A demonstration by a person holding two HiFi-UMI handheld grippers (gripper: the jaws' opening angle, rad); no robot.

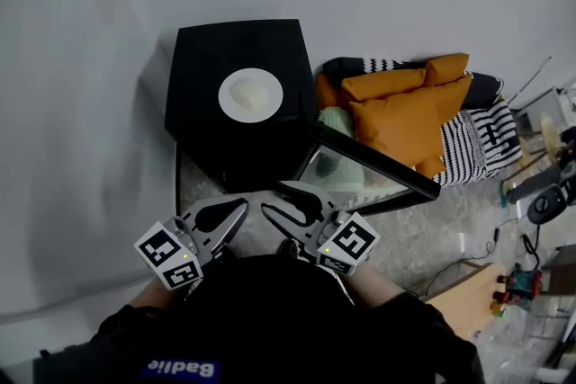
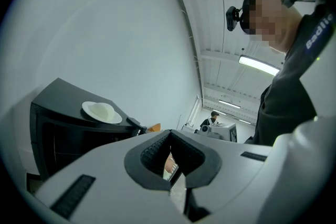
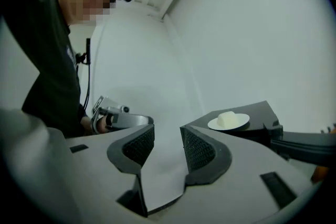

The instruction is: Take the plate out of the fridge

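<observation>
Plate (image 1: 250,94) and fridge (image 1: 202,49) tell most of the story. The white dish sits flat on the black top of the cabinet, at about 12 o'clock from the person and near the middle of that surface, not inside the fridge. I judge the removal itself finished.

The fridge door (image 1: 378,165) hangs open toward 3 o'clock. Orange cushions (image 1: 405,108) and striped fabric are piled just behind it at 2 o'clock. An open door fits a dish just lifted out. It probably wants shutting next.

Both tools are held low and close to the person's body at 6 o'clock, well apart from the plate, most likely because there is nothing to carry. The left gripper (image 1: 241,207) has its tongs pressed together at the tips and pinches nothing; only floor and background show through the slit behind the pads. The right gripper (image 1: 274,198) has its tongs spread wide, with bare wall showing in the gap and no object there.

The plate is round, plain white and shallow-rimmed. It carries one pale, domed lump of food at its centre, cream against the white. The lump rises clearly above the rim in both gripper views. What the food is I cannot tell. The plate looks level and steady, with black margin on all sides.
</observation>
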